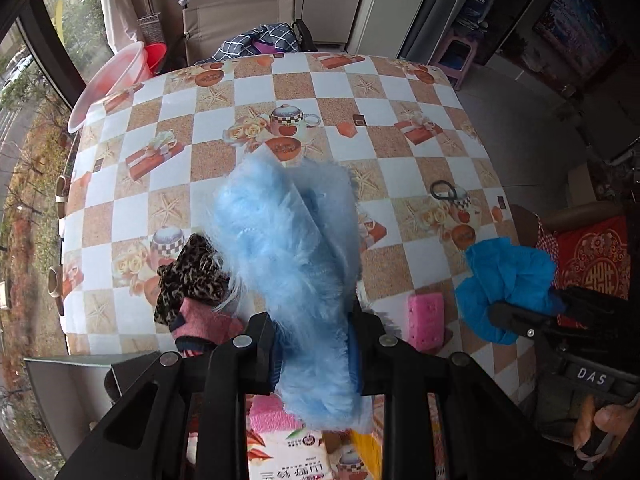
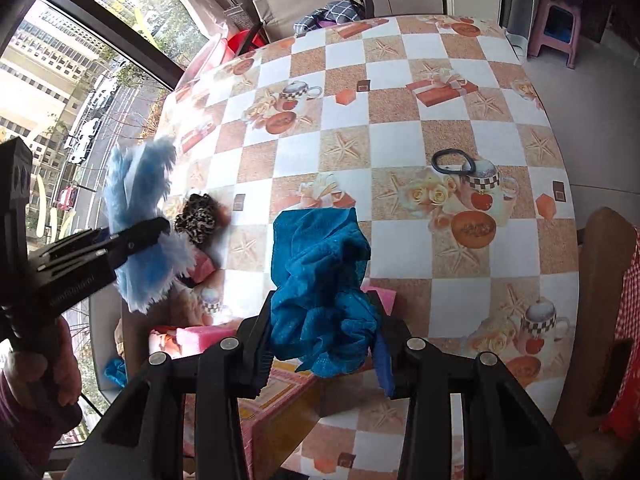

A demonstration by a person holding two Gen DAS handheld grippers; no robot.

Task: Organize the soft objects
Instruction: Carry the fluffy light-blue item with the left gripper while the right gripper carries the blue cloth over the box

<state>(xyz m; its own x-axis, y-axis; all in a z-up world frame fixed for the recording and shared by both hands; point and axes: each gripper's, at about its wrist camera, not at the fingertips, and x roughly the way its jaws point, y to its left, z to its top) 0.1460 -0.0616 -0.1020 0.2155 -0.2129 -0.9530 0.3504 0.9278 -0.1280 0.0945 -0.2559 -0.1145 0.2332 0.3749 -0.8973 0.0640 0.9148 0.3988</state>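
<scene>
My left gripper (image 1: 314, 340) is shut on a fluffy light-blue fur piece (image 1: 288, 264) and holds it above the checked table (image 1: 256, 92); it also shows in the right wrist view (image 2: 140, 216). My right gripper (image 2: 320, 344) is shut on a dark-blue crumpled cloth (image 2: 320, 280), also seen in the left wrist view (image 1: 504, 280). A leopard-print scrunchie (image 1: 192, 276) lies on the table beside a pink knitted item (image 1: 204, 320). A pink sponge (image 1: 426, 318) lies near the front edge. A black hair tie (image 2: 452, 160) lies to the right.
A pink box (image 2: 276, 400) and a printed packet (image 1: 288, 456) sit at the table's front edge. A clear plastic basin (image 1: 108, 84) stands at the far left corner. A folding chair (image 1: 240, 20) with checked cloth is behind the table. A wooden chair (image 2: 604, 280) stands at right.
</scene>
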